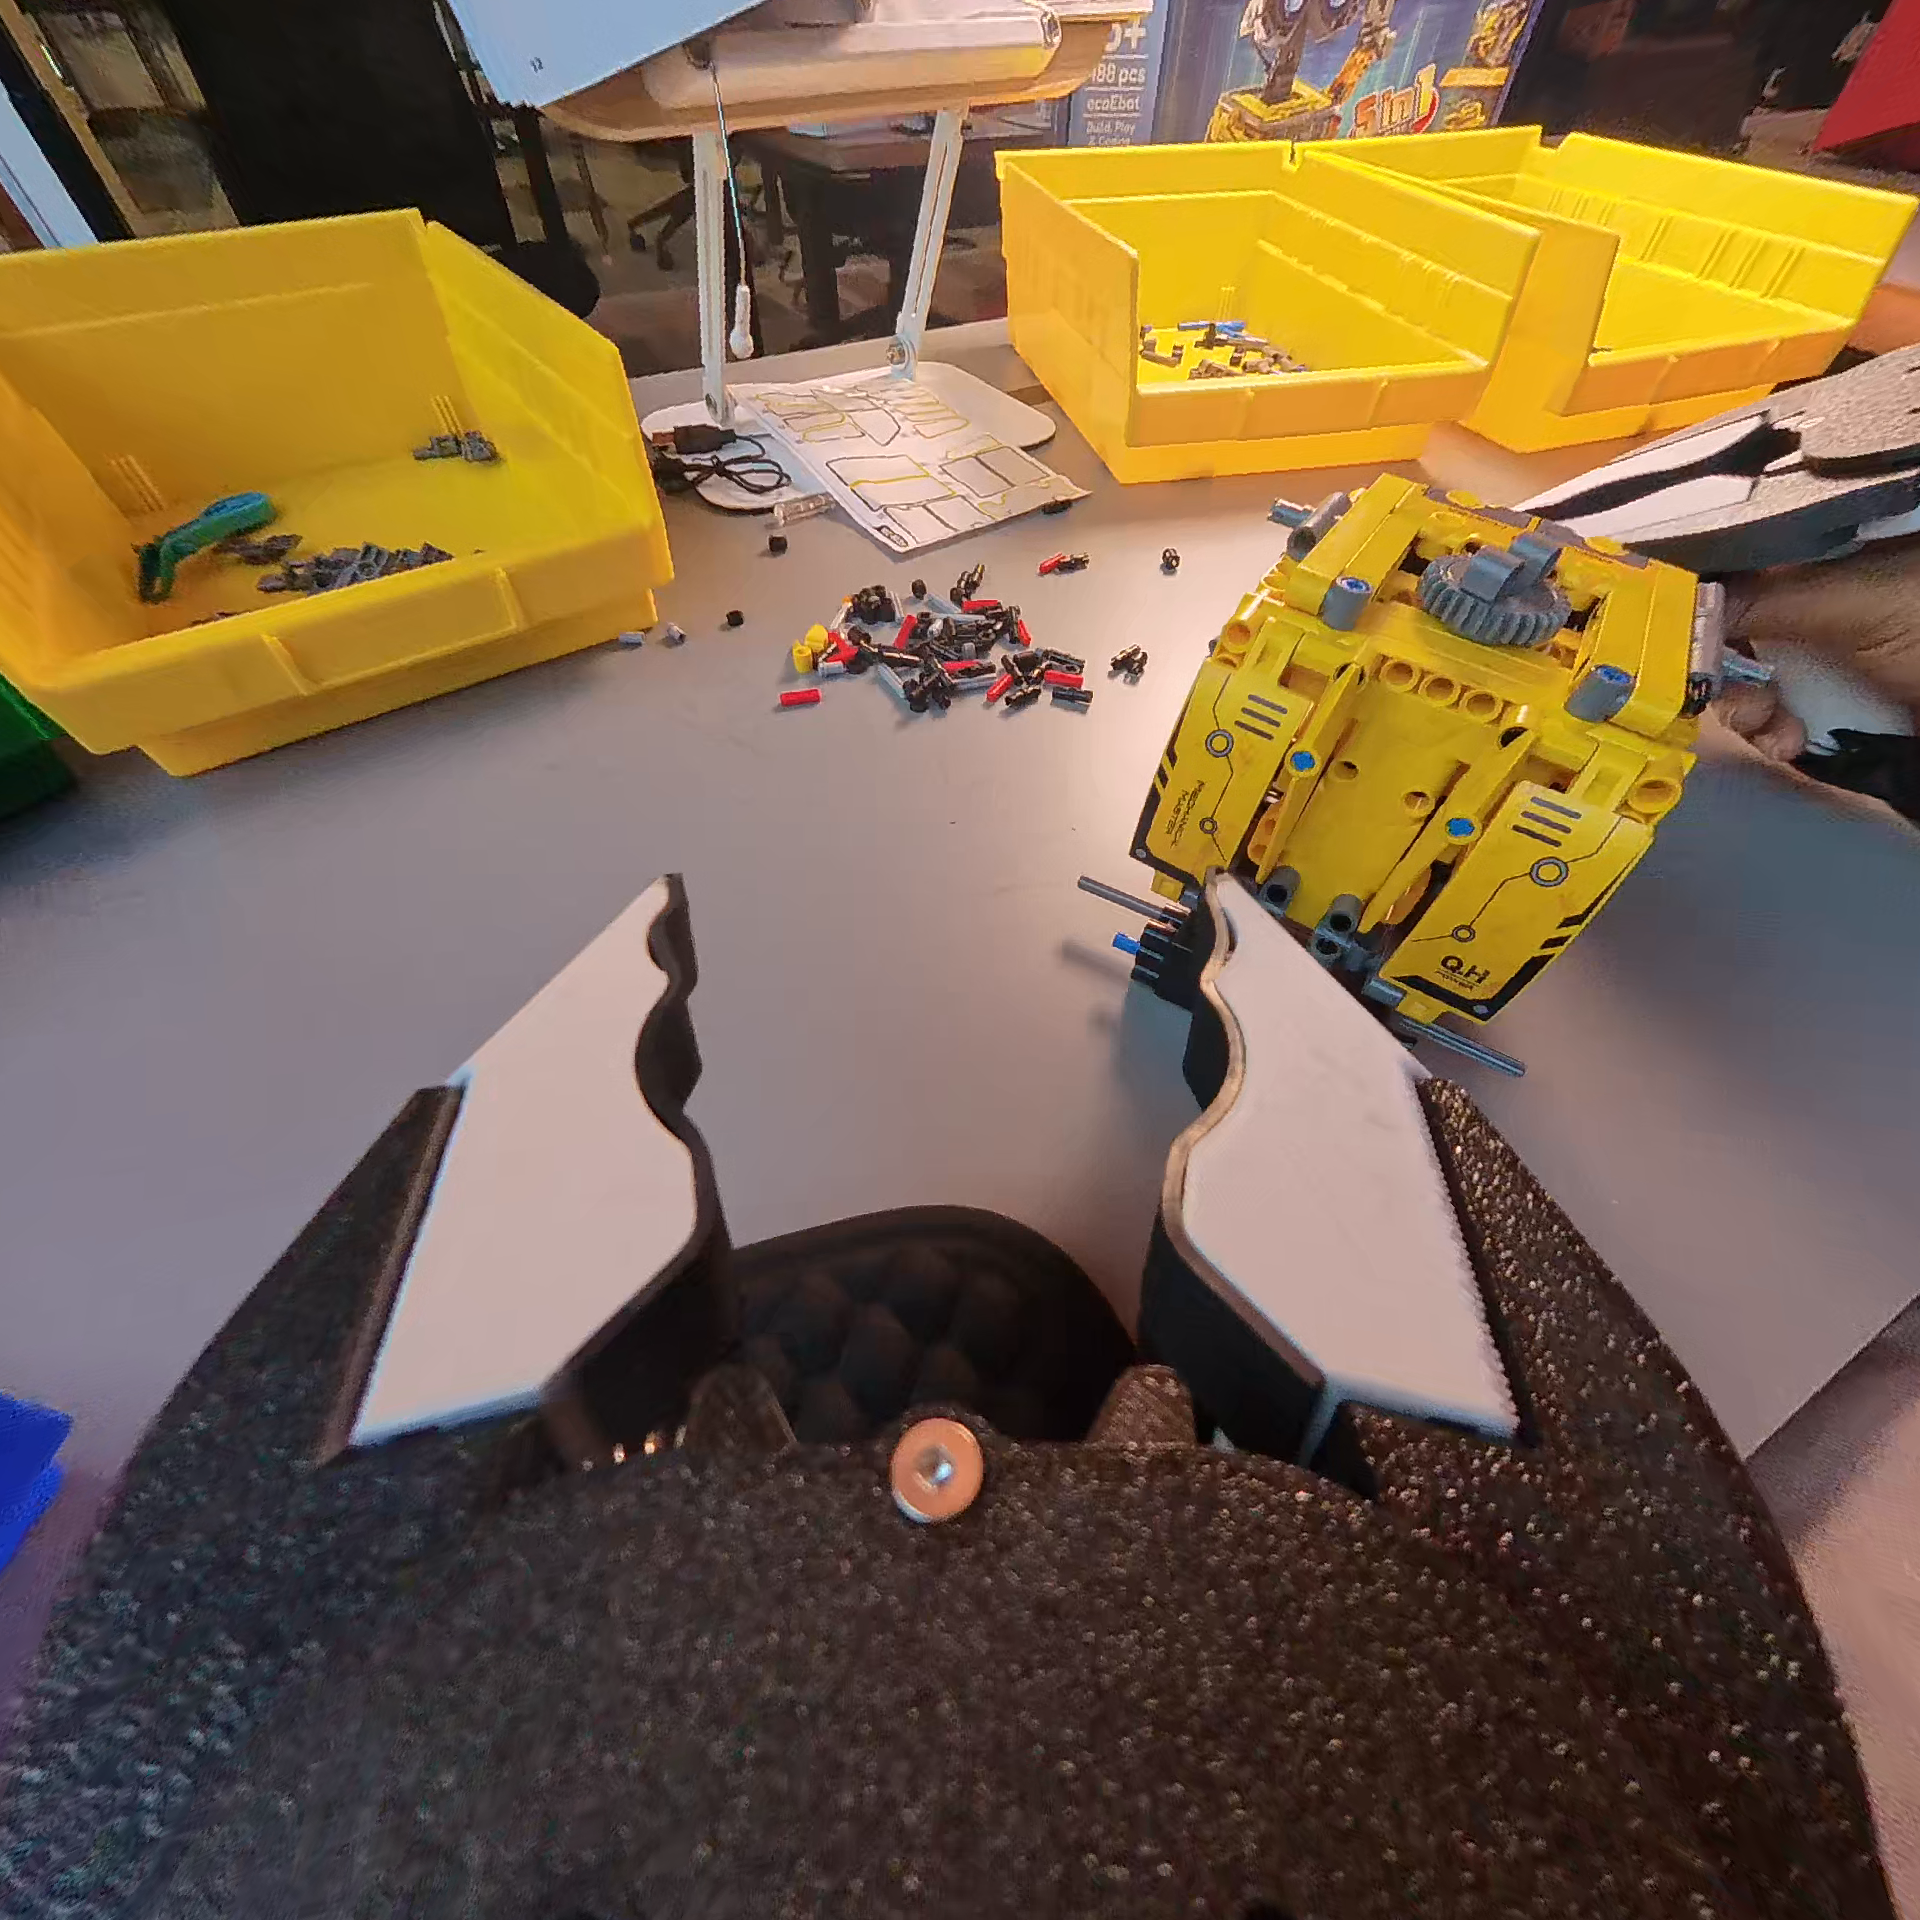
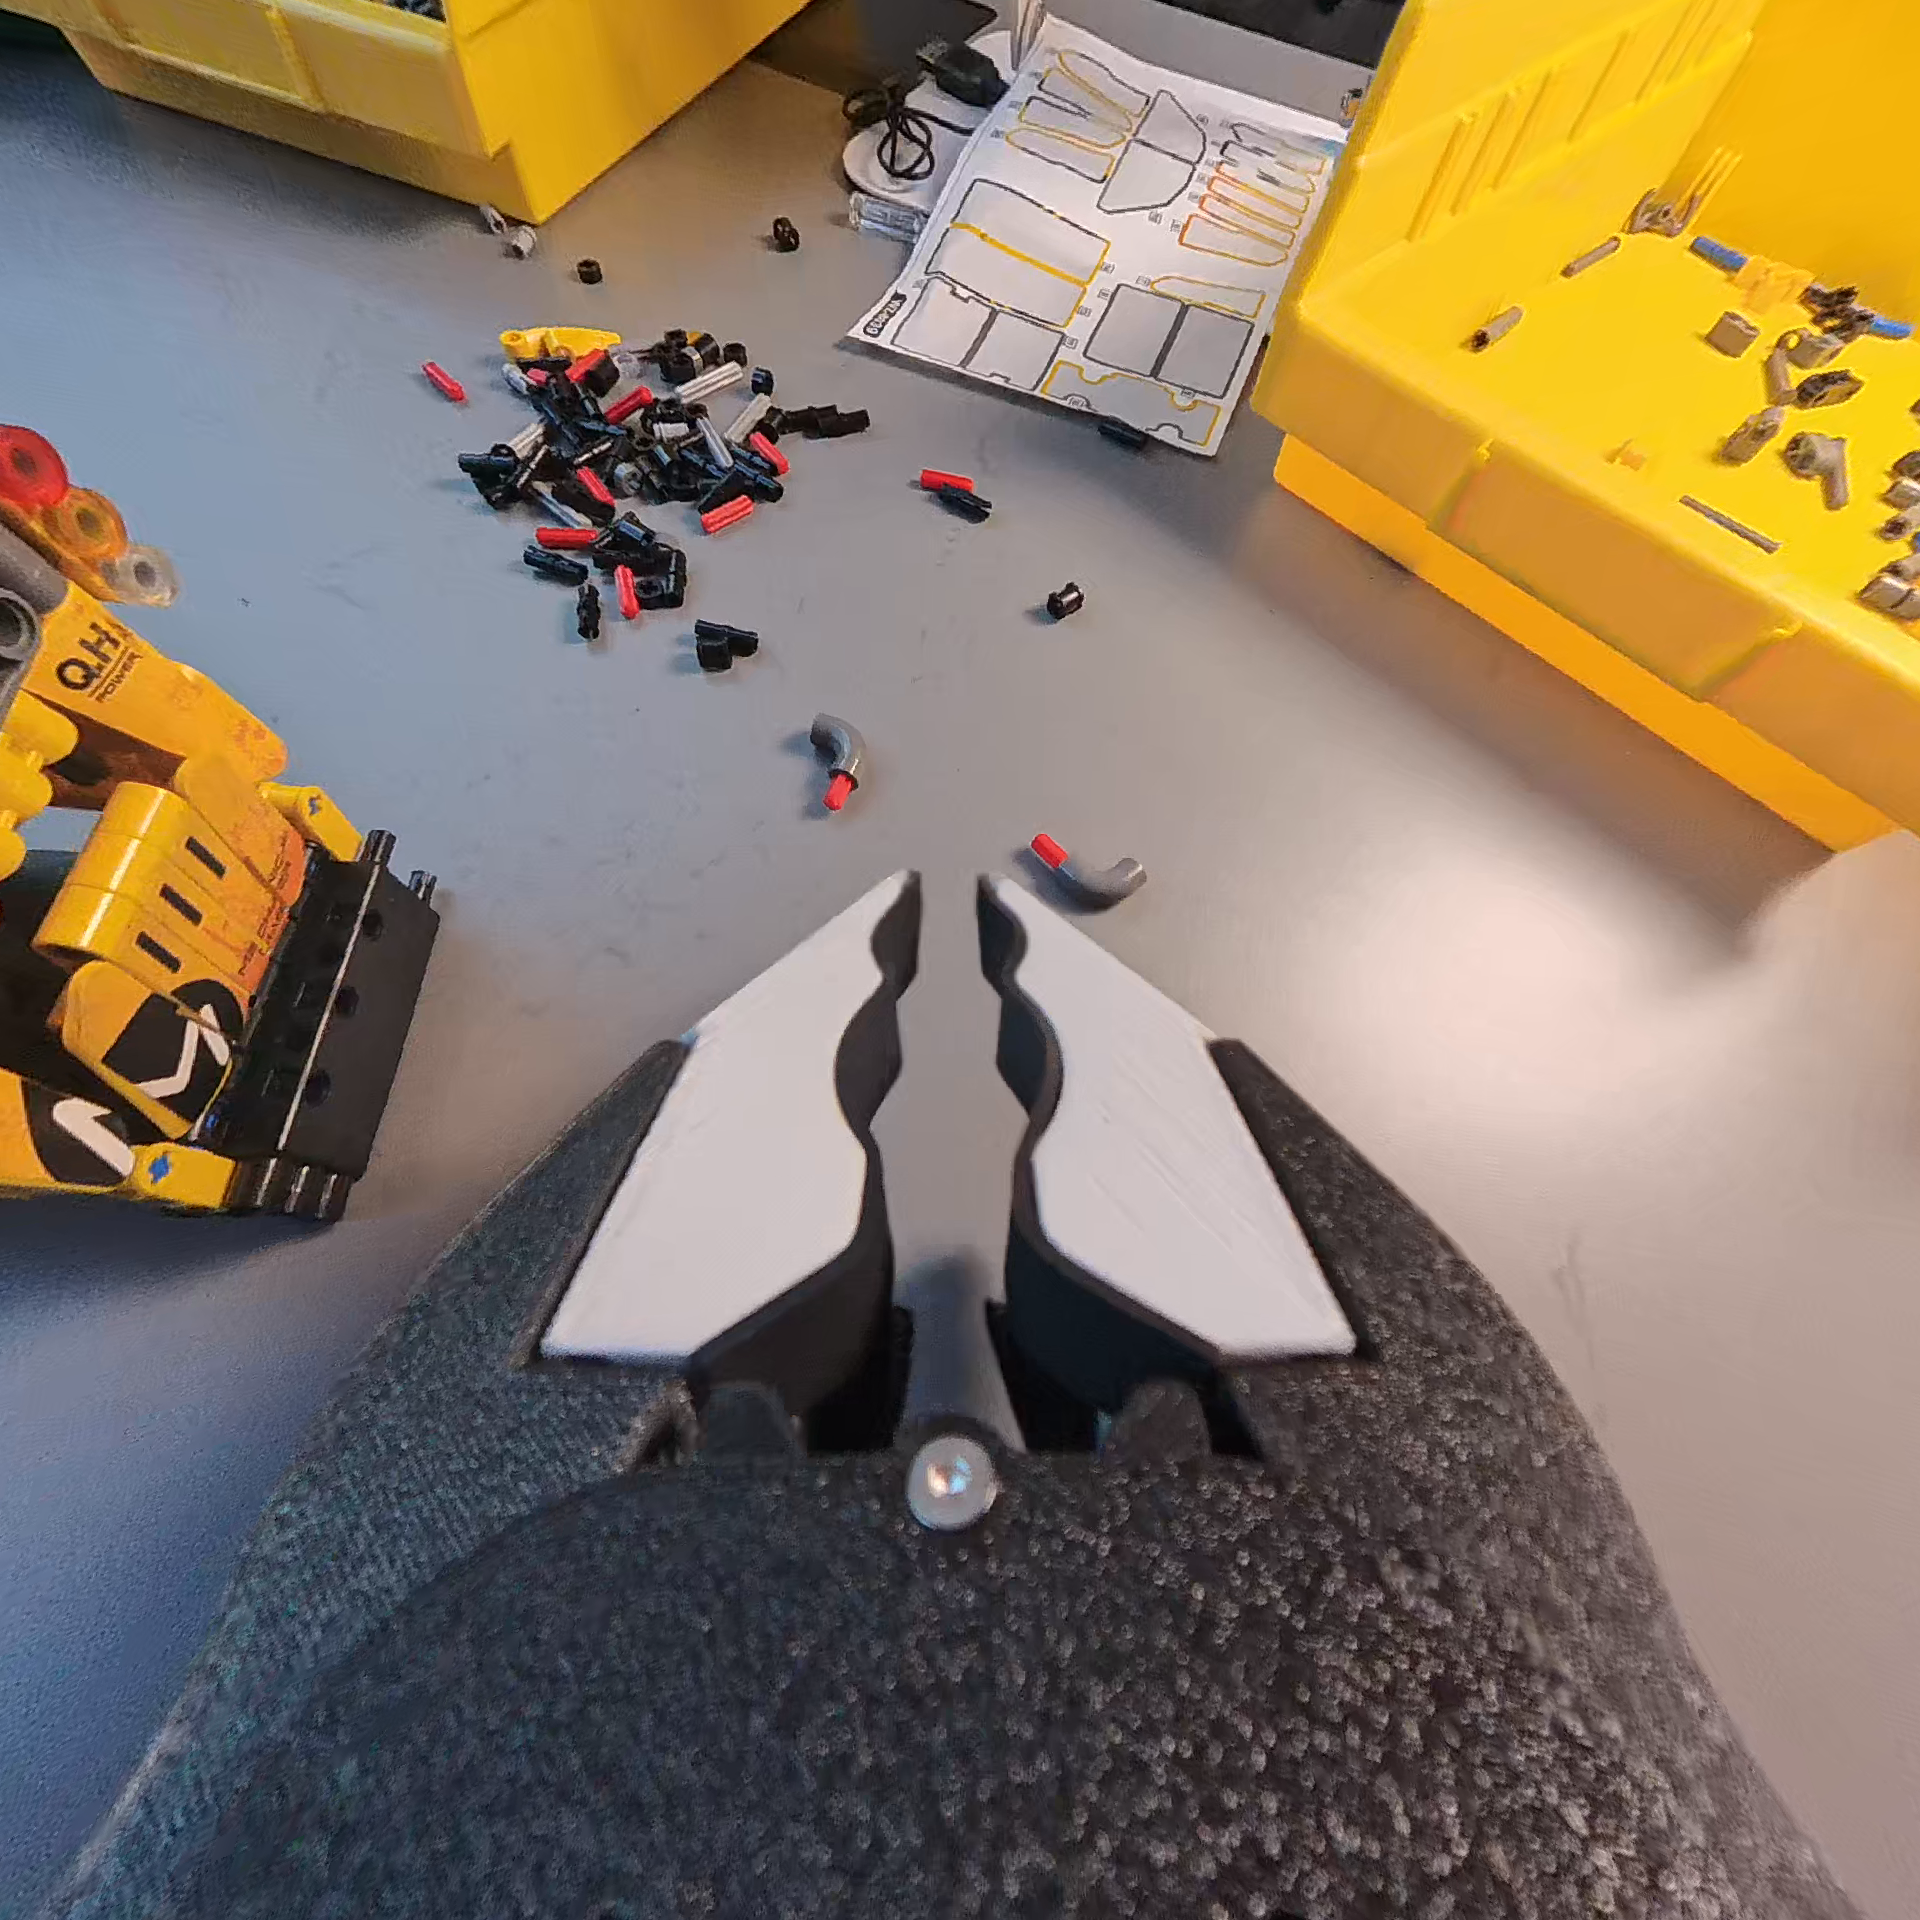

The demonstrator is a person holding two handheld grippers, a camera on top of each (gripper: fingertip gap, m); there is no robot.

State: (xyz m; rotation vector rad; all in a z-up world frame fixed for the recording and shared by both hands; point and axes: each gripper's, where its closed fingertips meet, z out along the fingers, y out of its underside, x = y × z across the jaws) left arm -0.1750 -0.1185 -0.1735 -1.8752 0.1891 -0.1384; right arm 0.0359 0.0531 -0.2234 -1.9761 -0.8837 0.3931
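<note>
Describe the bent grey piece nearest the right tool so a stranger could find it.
Start at the scattered pile of small black and red plastic pins on the grey table. Come toward the right tool; just right of its tips lies a grey elbow connector with a red pin. Its twin lies farther off.

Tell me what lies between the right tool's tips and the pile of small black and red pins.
In the right wrist view, the grey tabletop from the right tool to the pin pile holds only one grey elbow piece with a red pin; otherwise bare.
</note>
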